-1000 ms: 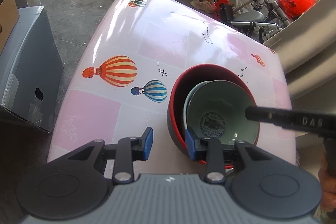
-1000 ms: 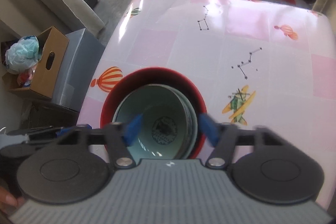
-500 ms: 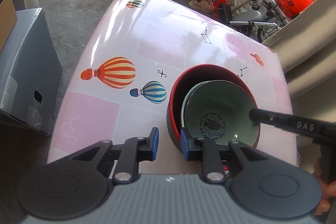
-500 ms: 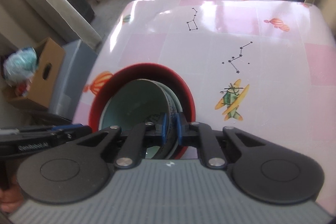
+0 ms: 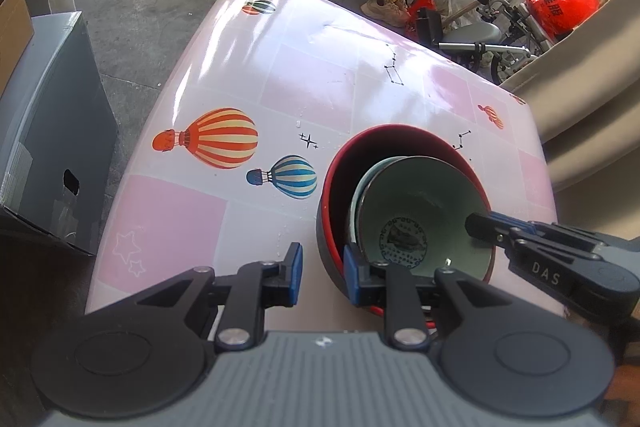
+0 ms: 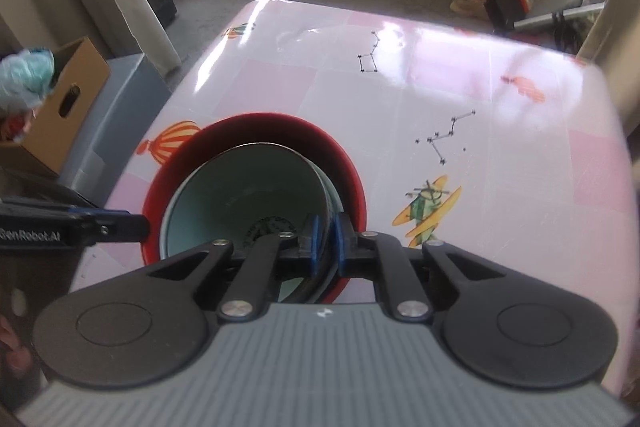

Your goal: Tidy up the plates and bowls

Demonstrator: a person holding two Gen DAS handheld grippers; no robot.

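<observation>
We see a red bowl (image 5: 336, 187) at the near right of the pink surface (image 5: 312, 75), green bowl (image 5: 416, 203) nested inside, our left gripper (image 5: 320, 273) clamping the red bowl's near wall, our right gripper (image 6: 325, 241) clenched on the green bowl's rim.

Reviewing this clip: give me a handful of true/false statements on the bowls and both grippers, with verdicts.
1. The pale green bowl sits inside the red bowl. True.
2. The right gripper is wide open above the bowls. False: its blue pads pinch the green bowl's rim.
3. The left gripper straddles the red bowl's wall, one finger outside, one inside. True.
4. The bowls stand on a bare wooden table. False: the table has a pink cover printed with balloons.
</observation>
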